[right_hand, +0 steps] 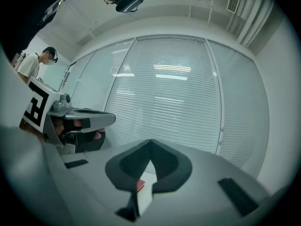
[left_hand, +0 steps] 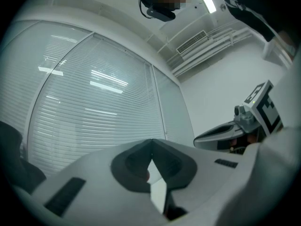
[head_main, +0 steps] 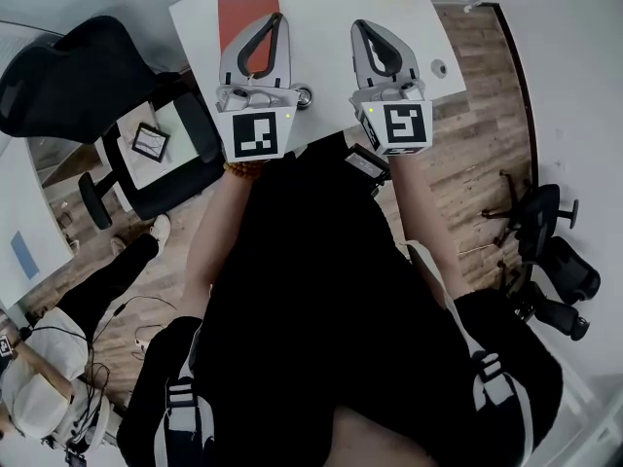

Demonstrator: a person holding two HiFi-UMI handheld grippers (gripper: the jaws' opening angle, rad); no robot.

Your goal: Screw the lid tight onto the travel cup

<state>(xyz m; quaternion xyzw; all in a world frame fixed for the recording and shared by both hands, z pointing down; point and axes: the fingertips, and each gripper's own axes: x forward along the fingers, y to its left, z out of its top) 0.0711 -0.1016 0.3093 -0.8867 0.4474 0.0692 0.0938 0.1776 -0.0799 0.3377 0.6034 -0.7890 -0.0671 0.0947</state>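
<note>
The travel cup cannot be told for sure; the only candidate is one small, dark round thing (head_main: 304, 95) with a shiny rim, on the smooth white desk (head_main: 331, 8), just beside the left claw (head_main: 276, 17) and partly hidden by it. Two grey plastic claws, left and right claw (head_main: 359, 25), hang over the desk's near edge; both are closed, tips together, gripping nothing; one flat red rectangular sheet (head_main: 243, 16) lies on the desk behind the left claw.

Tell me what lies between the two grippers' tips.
Only bare white table, seen in the head view, lies between the left gripper and the right gripper there.
</note>
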